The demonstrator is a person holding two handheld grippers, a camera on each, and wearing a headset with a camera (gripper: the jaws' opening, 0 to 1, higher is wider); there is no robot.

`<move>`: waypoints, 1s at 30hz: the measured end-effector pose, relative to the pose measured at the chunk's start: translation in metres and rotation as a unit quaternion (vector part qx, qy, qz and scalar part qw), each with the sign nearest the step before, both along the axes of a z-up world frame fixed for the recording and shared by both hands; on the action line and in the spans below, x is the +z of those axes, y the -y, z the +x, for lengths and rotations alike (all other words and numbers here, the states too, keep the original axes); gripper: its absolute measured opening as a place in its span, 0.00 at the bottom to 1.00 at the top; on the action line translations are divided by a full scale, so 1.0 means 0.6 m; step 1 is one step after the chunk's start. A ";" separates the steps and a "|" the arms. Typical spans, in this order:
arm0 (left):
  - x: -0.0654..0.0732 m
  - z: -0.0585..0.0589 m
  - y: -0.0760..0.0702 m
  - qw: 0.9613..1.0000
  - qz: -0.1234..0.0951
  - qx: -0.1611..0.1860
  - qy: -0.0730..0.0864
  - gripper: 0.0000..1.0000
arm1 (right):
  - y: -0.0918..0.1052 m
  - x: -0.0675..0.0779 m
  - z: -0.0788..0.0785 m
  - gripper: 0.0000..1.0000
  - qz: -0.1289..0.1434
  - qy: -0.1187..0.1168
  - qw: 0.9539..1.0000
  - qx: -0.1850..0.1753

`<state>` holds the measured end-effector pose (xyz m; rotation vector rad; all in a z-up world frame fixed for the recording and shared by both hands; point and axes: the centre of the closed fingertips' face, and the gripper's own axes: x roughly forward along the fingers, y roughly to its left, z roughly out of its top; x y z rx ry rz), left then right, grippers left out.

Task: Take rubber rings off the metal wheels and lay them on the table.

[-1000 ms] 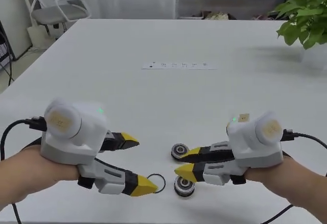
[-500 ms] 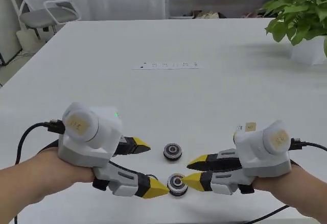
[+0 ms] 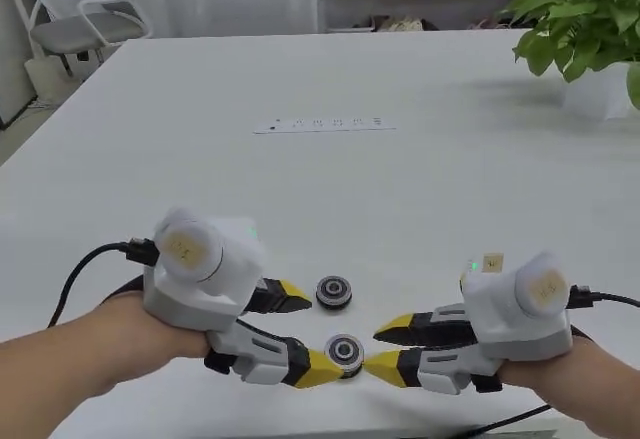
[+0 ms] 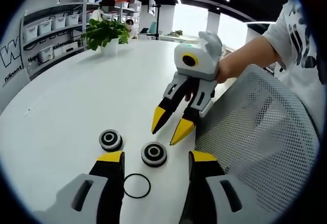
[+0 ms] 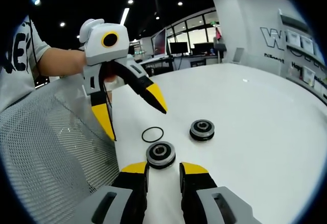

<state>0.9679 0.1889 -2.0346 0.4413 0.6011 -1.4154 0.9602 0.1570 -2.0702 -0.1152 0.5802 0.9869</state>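
Two small metal wheels lie on the white table (image 3: pixel 330 189). The far wheel (image 3: pixel 333 292) (image 4: pixel 111 140) (image 5: pixel 202 129) sits alone. The near wheel (image 3: pixel 344 351) (image 4: pixel 154 154) (image 5: pixel 161 154) lies between the two grippers' tips. My left gripper (image 3: pixel 316 335) (image 4: pixel 156 158) (image 5: pixel 133 117) is open wide, with the near wheel just ahead of its tips. A loose black rubber ring (image 4: pixel 137 185) (image 5: pixel 153 134) lies flat on the table between its jaws. My right gripper (image 3: pixel 380 348) (image 5: pixel 164 170) (image 4: pixel 170 127) faces it, jaws a little apart and holding nothing. The near wheel sits just beyond its tips.
A potted plant (image 3: pixel 580 19) stands at the far right of the table and a flat white strip (image 3: pixel 325 124) lies mid-table. A mesh chair (image 4: pixel 260 132) sits close to the table's near edge. Cables trail from both grippers.
My left gripper has moved right, over the loose ring and up to the near wheel. My right gripper has drawn back to the right of the wheels. The head camera has shifted.
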 end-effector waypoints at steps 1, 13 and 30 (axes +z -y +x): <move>-0.003 -0.001 0.001 1.000 0.001 -0.001 -0.001 0.46 | 0.000 -0.002 -0.001 0.21 -0.001 0.000 1.000 -0.001; -0.027 -0.004 0.007 1.000 0.014 -0.012 -0.001 0.35 | -0.004 -0.012 -0.004 0.22 0.001 0.001 1.000 -0.002; -0.048 -0.009 0.024 1.000 0.020 -0.018 -0.012 0.27 | -0.014 -0.022 -0.005 0.21 0.004 -0.002 1.000 0.003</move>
